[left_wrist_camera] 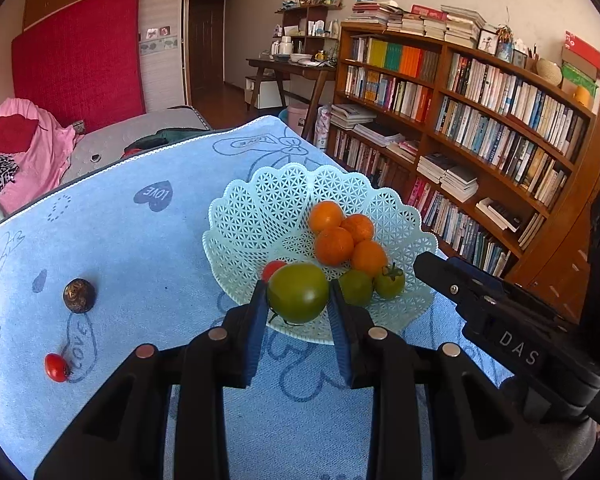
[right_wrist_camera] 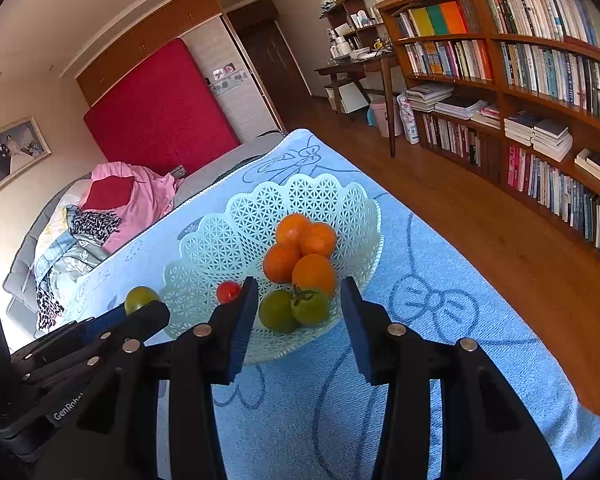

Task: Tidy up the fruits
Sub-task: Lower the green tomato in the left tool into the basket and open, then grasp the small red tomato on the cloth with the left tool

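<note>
A pale green lattice basket (left_wrist_camera: 260, 208) (right_wrist_camera: 220, 240) stands on the blue towel (left_wrist_camera: 140, 248). It holds several oranges (left_wrist_camera: 334, 246) (right_wrist_camera: 314, 274), two small green tomatoes (left_wrist_camera: 356, 287) (right_wrist_camera: 276, 311) and a red cherry tomato (left_wrist_camera: 273, 268) (right_wrist_camera: 228, 292). My left gripper (left_wrist_camera: 298, 296) (right_wrist_camera: 152, 312) is shut on a larger green tomato (left_wrist_camera: 298, 292) (right_wrist_camera: 141, 298) over the basket's near rim, with both blue pads against its sides. My right gripper (right_wrist_camera: 299, 284) (left_wrist_camera: 432, 268) is open with nothing in it, just in front of the basket.
On the towel to the left lie a dark brown round fruit (left_wrist_camera: 79, 295) and a red cherry tomato (left_wrist_camera: 57, 367). A bed with pink bedding (left_wrist_camera: 32, 152) is beyond the towel's far edge. A full bookshelf (left_wrist_camera: 480, 120) and wooden floor (right_wrist_camera: 480, 220) lie to the right.
</note>
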`<state>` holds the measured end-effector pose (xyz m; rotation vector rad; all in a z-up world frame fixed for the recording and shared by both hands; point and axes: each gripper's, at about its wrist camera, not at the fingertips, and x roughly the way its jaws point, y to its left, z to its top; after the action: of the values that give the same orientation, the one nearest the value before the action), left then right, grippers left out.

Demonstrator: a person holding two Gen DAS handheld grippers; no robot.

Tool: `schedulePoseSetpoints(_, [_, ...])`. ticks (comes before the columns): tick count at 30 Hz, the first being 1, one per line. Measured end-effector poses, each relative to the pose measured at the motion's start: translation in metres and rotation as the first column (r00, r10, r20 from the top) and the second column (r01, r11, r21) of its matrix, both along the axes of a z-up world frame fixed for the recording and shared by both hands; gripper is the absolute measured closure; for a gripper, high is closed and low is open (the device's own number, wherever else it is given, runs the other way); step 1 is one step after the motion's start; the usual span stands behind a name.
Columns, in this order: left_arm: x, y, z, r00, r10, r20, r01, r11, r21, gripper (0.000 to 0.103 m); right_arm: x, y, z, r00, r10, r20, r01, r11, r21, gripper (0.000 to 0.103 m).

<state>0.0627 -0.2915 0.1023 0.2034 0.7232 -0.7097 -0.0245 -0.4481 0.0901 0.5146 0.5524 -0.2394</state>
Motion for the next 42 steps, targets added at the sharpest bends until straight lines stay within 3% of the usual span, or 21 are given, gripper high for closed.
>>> schedulePoseSetpoints(1, [0.001, 0.000, 0.000, 1.000, 0.010, 0.005, -0.010, 1.000, 0.002, 0.046, 0.000, -0.001, -0.001, 1.000, -0.001, -0.001, 0.001, 1.000, 0.001, 0.059])
schedulePoseSetpoints(3, [0.002, 0.003, 0.001, 0.999, 0.035, 0.027, -0.035, 0.999, -0.006, 0.036, 0.001, -0.001, -0.001, 1.000, -0.002, -0.003, 0.002, 1.000, 0.001, 0.059])
schedulePoseSetpoints(11, [0.014, 0.022, 0.000, 0.995, 0.100, -0.003, -0.100, 0.995, -0.006, 0.034, 0.003, 0.000, -0.005, 1.000, 0.008, -0.014, -0.008, 1.000, 0.006, 0.059])
schedulePoseSetpoints(16, [0.016, 0.033, 0.001, 0.991, 0.131, 0.001, -0.131, 0.991, -0.010, 0.024, 0.002, 0.004, -0.001, 1.000, 0.017, -0.005, -0.017, 1.000, -0.002, 0.058])
schedulePoseSetpoints(18, [0.017, 0.037, 0.001, 0.989, 0.145, -0.001, -0.145, 0.989, -0.012, 0.021, 0.000, 0.006, 0.001, 1.000, 0.014, 0.004, -0.014, 1.000, -0.011, 0.046])
schedulePoseSetpoints(19, [0.018, 0.039, 0.001, 0.988, 0.153, -0.002, -0.153, 0.988, -0.012, 0.020, -0.001, 0.008, 0.003, 1.000, 0.012, 0.009, -0.012, 1.000, -0.023, 0.045])
schedulePoseSetpoints(38, [0.032, 0.087, 0.003, 0.961, 0.277, 0.006, -0.277, 0.961, 0.007, 0.020, -0.001, 0.035, 0.011, 0.996, 0.083, 0.022, -0.082, 0.995, -0.054, 0.045])
schedulePoseSetpoints(42, [0.035, 0.097, 0.004, 0.954, 0.300, 0.007, -0.300, 0.954, 0.009, 0.020, 0.000, 0.042, 0.012, 0.994, 0.106, 0.026, -0.104, 0.993, -0.059, 0.039])
